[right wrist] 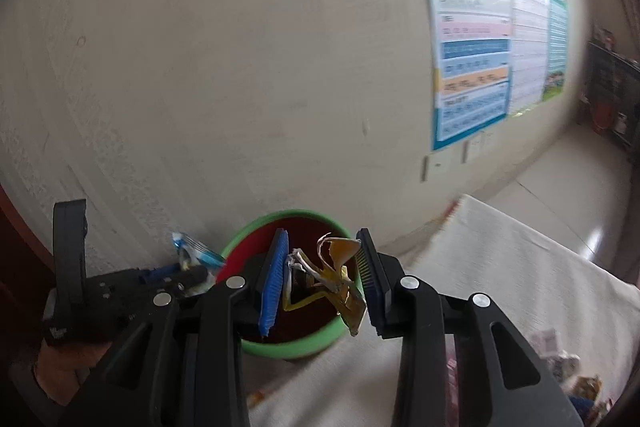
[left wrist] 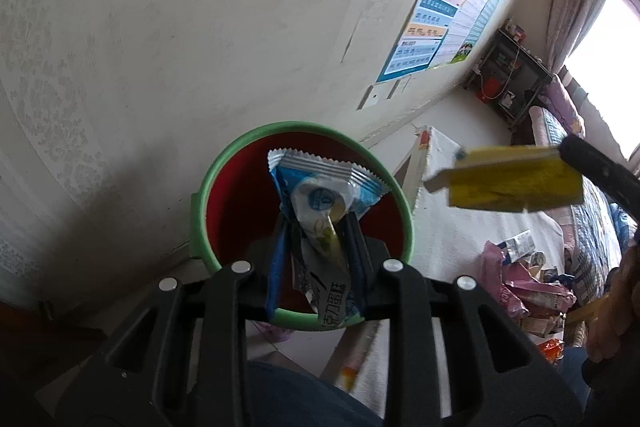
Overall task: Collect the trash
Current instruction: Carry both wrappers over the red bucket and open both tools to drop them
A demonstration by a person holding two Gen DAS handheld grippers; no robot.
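Left hand-held gripper (left wrist: 316, 223): clamped on blue-white wrapper (left wrist: 320, 187), directly above the bin (left wrist: 200, 211) mouth, nearer.
Right hand-held gripper (right wrist: 322, 277): clamped on yellow wrapper (right wrist: 336, 275), approaching bin rim.

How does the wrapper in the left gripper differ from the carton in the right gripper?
The blue-and-white wrapper is soft foil with zigzag sealed ends; the yellow carton is flattened, torn card. The wrapper stands up between the left gripper pads; the carton lies roughly level, sticking out from the right gripper. Seen from the left wrist, the wrapper lines up with the green-rimmed bin; the carton sits off to the side. Both are clamped.
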